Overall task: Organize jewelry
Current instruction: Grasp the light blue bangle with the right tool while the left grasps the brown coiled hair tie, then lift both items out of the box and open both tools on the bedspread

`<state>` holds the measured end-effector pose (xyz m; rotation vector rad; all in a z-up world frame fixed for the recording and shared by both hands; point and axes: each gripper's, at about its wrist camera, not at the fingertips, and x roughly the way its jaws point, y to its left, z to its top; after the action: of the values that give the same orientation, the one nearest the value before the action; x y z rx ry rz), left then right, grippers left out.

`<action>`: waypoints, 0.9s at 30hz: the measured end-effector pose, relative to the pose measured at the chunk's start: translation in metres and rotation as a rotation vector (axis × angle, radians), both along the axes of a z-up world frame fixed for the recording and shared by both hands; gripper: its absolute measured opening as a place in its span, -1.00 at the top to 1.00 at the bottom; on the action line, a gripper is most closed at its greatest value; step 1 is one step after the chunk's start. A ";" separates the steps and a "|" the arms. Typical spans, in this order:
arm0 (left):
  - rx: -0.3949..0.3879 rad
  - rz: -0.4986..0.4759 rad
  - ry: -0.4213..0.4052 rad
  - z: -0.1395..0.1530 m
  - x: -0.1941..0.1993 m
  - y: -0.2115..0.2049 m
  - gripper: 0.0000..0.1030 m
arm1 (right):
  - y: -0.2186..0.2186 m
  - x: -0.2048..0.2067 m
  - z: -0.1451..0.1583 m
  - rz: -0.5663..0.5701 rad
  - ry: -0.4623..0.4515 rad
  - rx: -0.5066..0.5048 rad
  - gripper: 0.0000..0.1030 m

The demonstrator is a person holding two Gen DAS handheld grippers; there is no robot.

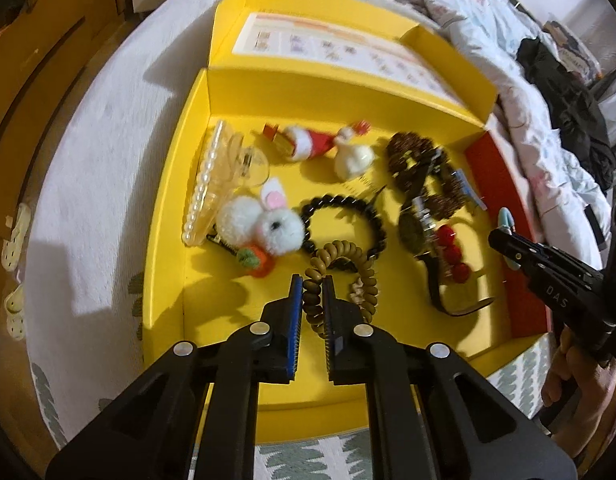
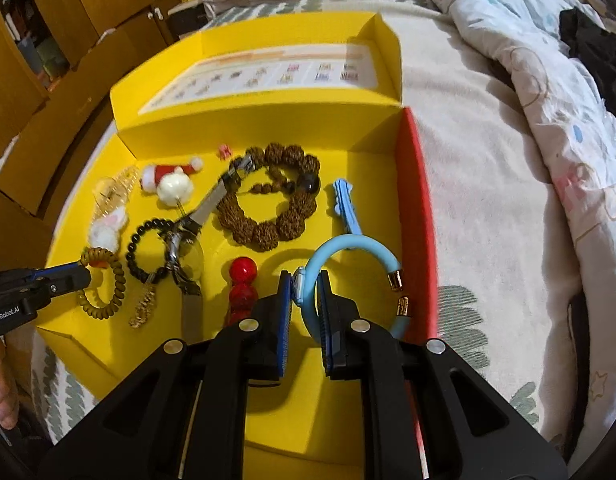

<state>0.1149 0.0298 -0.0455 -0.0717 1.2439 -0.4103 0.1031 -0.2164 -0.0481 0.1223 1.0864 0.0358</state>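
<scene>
A yellow box (image 1: 195,136) on the bed holds several pieces of jewelry and hair accessories. My left gripper (image 1: 312,284) is shut on a brown spiral hair tie (image 1: 340,276), also in the right wrist view (image 2: 103,284). My right gripper (image 2: 305,280) is shut on a light blue bracelet (image 2: 348,248) with gold ends, near the box's red right wall (image 2: 424,216). In the box lie a black bead bracelet (image 1: 344,216), a brown seed bracelet (image 2: 267,196), a wristwatch (image 2: 187,240), red beads (image 2: 241,280), a white bunny clip (image 1: 267,224) and a blue clip (image 2: 346,204).
The box's open lid (image 2: 267,72) with a printed sheet stands behind. A pearl clip (image 1: 203,188) and Santa ornaments (image 1: 308,140) lie at the back left. A rumpled quilt (image 2: 528,80) lies to the right; wooden cabinets (image 2: 47,60) stand at left.
</scene>
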 end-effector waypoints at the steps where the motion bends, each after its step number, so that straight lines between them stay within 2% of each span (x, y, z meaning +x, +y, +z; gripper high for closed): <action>1: -0.005 0.000 -0.008 0.003 -0.001 -0.001 0.81 | -0.001 0.000 0.003 0.000 -0.005 0.009 0.75; 8: -0.056 -0.012 -0.068 0.033 -0.011 -0.003 0.81 | -0.002 -0.015 0.038 -0.001 -0.069 0.025 0.75; 13: -0.095 -0.041 -0.100 0.052 -0.033 -0.004 0.82 | -0.009 -0.038 0.070 -0.012 -0.122 0.023 0.75; 18: -0.119 -0.084 -0.100 0.054 -0.063 -0.003 0.82 | -0.030 -0.071 0.091 -0.054 -0.152 0.000 0.75; 23: -0.109 -0.137 -0.072 0.047 -0.094 -0.011 0.82 | -0.050 -0.102 0.082 -0.105 -0.123 -0.013 0.75; 27: -0.063 -0.172 -0.041 0.031 -0.117 -0.019 0.82 | -0.058 -0.123 0.060 -0.129 -0.065 -0.021 0.75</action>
<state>-0.0018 0.0110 -0.0149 -0.0094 1.2006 -0.5977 -0.0199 -0.2744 0.0115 0.1707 1.0116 -0.0867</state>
